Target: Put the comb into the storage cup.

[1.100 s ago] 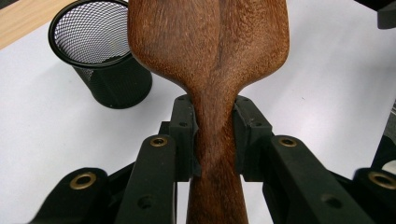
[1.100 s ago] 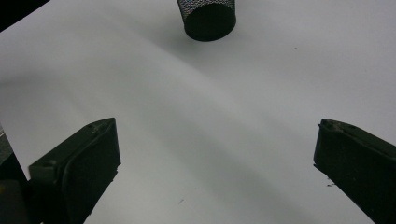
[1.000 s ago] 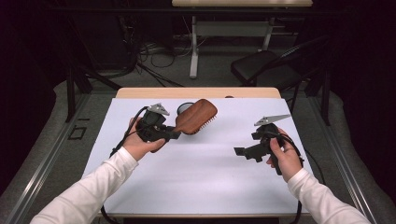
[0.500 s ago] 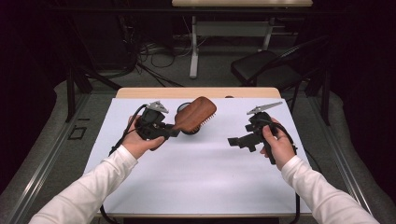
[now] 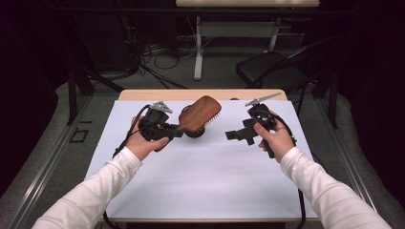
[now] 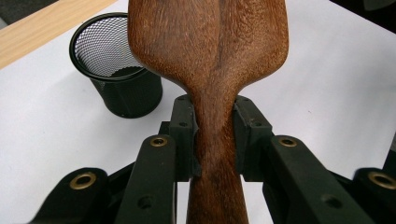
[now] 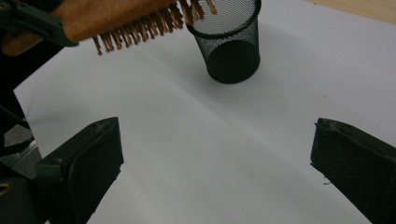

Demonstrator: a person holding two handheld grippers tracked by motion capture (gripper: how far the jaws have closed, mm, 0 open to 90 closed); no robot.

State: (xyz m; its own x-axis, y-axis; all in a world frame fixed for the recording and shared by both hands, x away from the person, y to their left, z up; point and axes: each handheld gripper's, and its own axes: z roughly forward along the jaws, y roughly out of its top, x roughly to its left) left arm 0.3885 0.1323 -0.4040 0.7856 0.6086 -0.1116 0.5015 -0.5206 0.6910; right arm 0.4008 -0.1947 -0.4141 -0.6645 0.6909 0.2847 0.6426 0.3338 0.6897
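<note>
A wooden hairbrush [image 5: 199,113] hangs above the white table cover, its bristles facing down and toward the right. My left gripper [image 5: 179,130] is shut on the brush's neck [image 6: 215,140], with both pads pressed against the wood. Just under and behind the brush head stands a black mesh cup [image 6: 116,70], upright and empty as far as I can see; the right gripper view has the mesh cup [image 7: 229,42] below the bristles [image 7: 140,28]. My right gripper [image 5: 235,136] is held above the table to the right of the brush, open, with nothing between its jaws.
The white cover [image 5: 200,181] spreads over most of the table, with a wooden strip [image 5: 157,95] bare along the far edge. Beyond the table stand a dark chair [image 5: 272,71] and a desk frame with cables on the floor.
My right gripper has moved left and slightly up toward the brush. The left gripper and the brush have stayed where they were.
</note>
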